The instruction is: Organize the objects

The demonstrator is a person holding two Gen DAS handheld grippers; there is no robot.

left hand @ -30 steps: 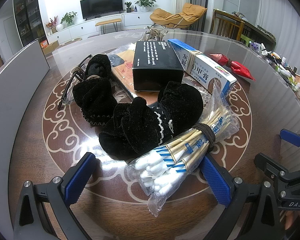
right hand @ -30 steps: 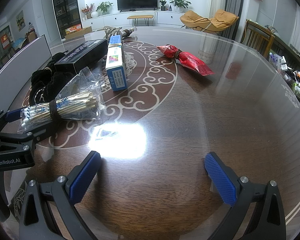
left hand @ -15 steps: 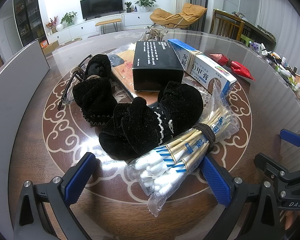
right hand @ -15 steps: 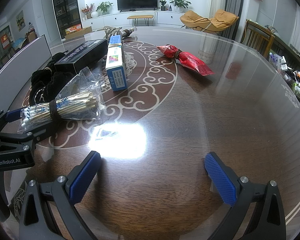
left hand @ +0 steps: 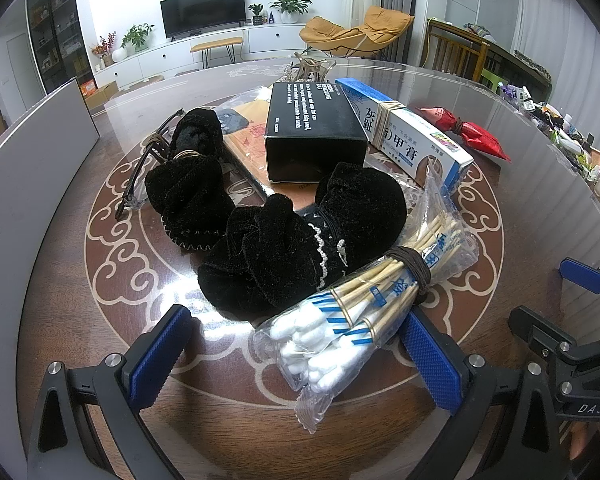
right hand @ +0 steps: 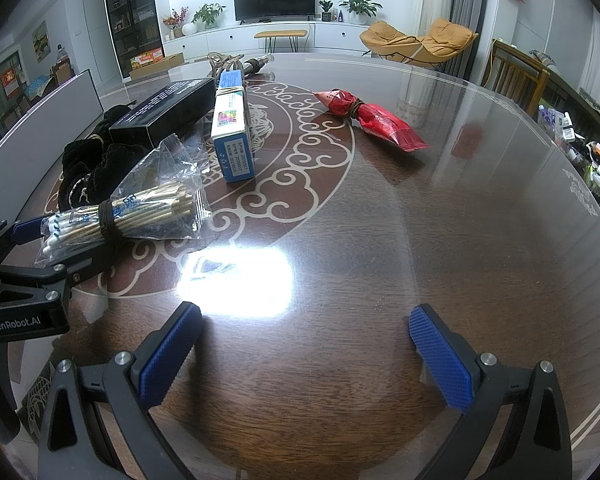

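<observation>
A clear bag of cotton swabs [left hand: 352, 312] tied with a dark band lies between the wide-apart fingers of my left gripper [left hand: 296, 344], resting against the right finger; the gripper is open. Behind the bag sit two black velvet pouches [left hand: 300, 248] [left hand: 192, 184], a black box [left hand: 312, 128], a blue-and-white box [left hand: 412, 136] and a red packet [left hand: 472, 136]. My right gripper [right hand: 304, 340] is open over bare table [right hand: 420, 220], right of the swab bag [right hand: 132, 216]. The red packet [right hand: 372, 120] lies far ahead of it.
Dark-framed glasses [left hand: 140, 176] lie left of the pouches, and a flat bagged packet [left hand: 252, 136] lies under the black box. A white panel [left hand: 28, 168] stands along the table's left side. A cable bundle [left hand: 308, 68] sits at the far edge. Small clutter [left hand: 572, 136] lines the right.
</observation>
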